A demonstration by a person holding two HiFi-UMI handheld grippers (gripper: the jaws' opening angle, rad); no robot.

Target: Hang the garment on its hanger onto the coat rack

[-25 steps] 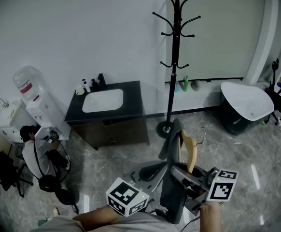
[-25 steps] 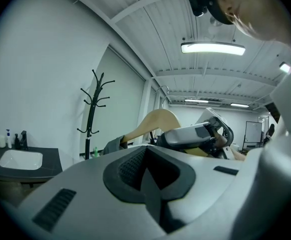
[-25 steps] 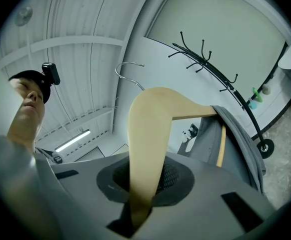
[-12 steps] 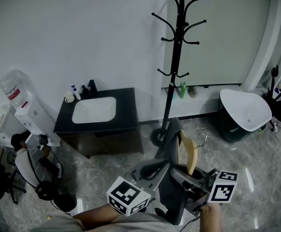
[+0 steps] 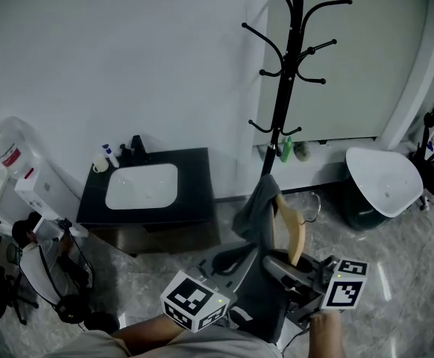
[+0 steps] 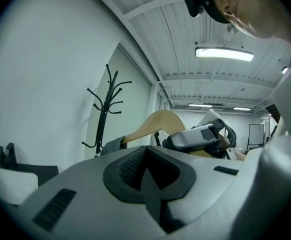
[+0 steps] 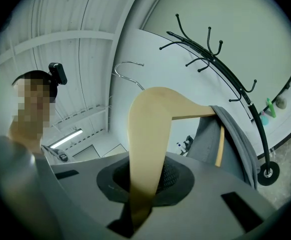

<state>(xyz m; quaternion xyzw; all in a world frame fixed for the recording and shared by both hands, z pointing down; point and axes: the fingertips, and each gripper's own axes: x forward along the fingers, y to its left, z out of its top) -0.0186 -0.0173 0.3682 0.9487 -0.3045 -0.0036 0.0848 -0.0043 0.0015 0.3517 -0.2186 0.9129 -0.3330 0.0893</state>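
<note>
Nearer came the coat rack, straight ahead of the right gripper, its jaws clamped on the upright hanger (garment draped over it); the left gripper had jaws together, empty.

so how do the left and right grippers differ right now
The right gripper is shut on the wooden hanger, which carries the grey garment; the left gripper has its jaws together on nothing. The right gripper's view shows the hanger close up; the left gripper's shows it farther off. Both views take in the coat rack.
</note>
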